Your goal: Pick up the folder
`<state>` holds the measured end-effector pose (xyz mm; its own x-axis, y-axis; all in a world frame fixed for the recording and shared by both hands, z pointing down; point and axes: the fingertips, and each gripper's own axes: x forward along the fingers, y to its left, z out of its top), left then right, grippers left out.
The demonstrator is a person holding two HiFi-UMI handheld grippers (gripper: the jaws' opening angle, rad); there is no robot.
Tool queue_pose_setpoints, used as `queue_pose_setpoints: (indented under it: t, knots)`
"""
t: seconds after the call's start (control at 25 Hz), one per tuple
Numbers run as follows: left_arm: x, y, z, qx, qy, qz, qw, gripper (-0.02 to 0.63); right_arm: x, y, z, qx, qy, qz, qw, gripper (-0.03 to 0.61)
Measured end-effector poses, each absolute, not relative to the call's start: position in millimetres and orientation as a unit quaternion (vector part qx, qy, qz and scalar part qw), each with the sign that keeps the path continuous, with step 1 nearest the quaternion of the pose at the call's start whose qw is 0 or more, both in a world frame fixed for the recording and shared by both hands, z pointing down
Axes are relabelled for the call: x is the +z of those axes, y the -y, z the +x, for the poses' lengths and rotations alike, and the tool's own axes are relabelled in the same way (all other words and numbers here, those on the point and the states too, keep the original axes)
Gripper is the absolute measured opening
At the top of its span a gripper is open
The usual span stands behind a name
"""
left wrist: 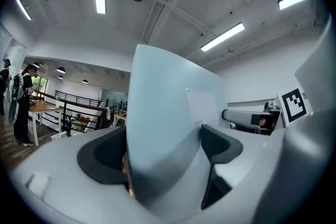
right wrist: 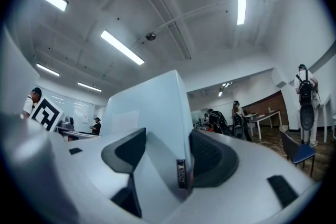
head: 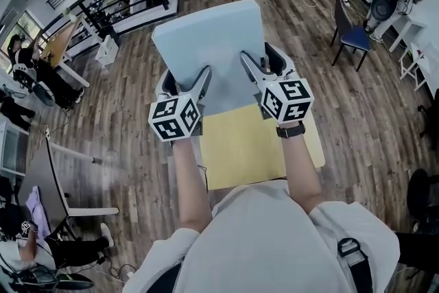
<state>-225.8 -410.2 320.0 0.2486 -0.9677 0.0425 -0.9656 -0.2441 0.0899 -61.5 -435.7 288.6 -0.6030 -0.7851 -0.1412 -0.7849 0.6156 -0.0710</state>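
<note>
Folder (head: 209, 44): pale blue, held clear of the yellow counter (head: 254, 141), above its far edge. It is not touching the counter.

Orientation: the long axis runs away from the person, with the near short edge toward the counter and the far short edge out beyond it, over the wooden floor (head: 137, 113). In both gripper views the folder (left wrist: 168, 107) stands edge-up against the ceiling, so the free end is tilted upward.

Left hand-held gripper (head: 195, 82): clamped on the folder's near edge, over the counter's far left corner. In the left gripper view the sheet is pinched between the two dark pads (left wrist: 102, 157), with no gap seen.

Right hand-held gripper (head: 257, 68): clamped on the same near edge, over the counter's far right part. In the right gripper view the folder (right wrist: 152, 113) is held tight between both pads (right wrist: 210, 160).

Both marker cubes are seen just above the counter's far edge. A blue chair (head: 350, 34) stands well beyond the counter, to its right.
</note>
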Motion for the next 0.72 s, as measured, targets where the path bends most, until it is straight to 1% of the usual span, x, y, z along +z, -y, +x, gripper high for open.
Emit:
queue_pose_setpoints:
  t: [0.72]
  knots:
    - [334, 428, -213, -0.015, 0.61, 0.79, 0.063, 0.442, 300, 453, -47, -0.006, -0.894, -0.442, 0.068, 0.272]
